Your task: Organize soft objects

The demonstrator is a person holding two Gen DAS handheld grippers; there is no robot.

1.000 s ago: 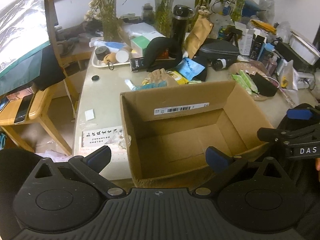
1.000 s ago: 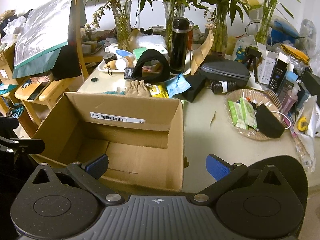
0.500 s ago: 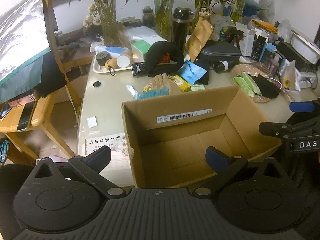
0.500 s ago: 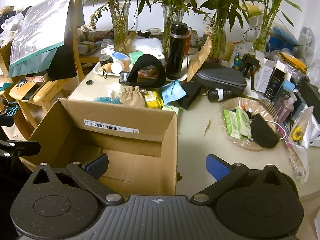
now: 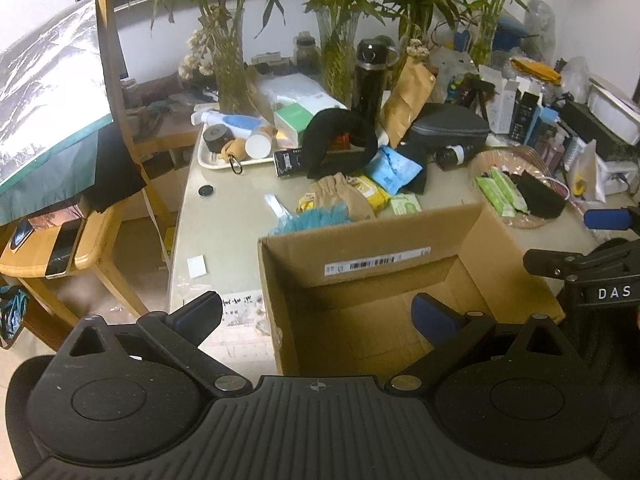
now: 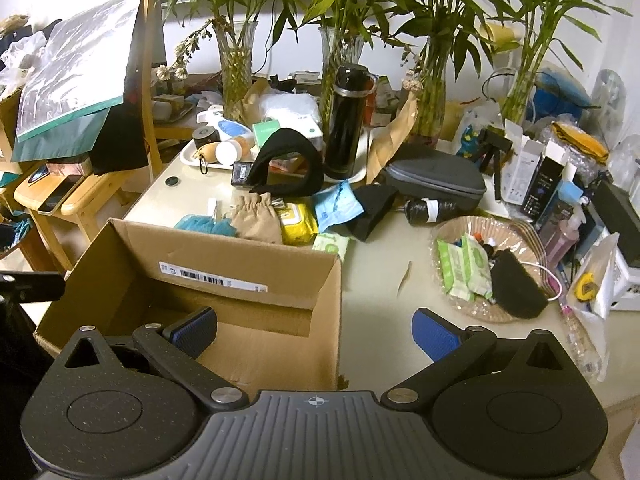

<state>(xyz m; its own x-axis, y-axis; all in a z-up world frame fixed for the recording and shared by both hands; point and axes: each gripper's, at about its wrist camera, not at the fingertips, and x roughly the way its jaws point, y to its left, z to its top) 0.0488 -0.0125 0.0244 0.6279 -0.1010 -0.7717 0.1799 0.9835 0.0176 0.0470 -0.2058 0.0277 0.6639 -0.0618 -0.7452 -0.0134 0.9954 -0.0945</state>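
Two tools, left tool point(image 5: 316, 316) and right tool point(image 6: 314, 330), spread wide, gripping nothing, above open cardboard box point(image 6: 256, 280) on desk point(image 6: 380, 264). Beyond box: tan drawstring pouch point(image 6: 256, 220), long axis front-to-back, gathered mouth pointing away; teal fluffy cloth point(image 6: 206, 224) beside.

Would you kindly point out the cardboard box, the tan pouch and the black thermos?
cardboard box point(image 6: 224, 256), right wrist view, far wall above the label.
tan pouch point(image 6: 256, 220), right wrist view, its middle.
black thermos point(image 5: 370, 80), left wrist view, its body.
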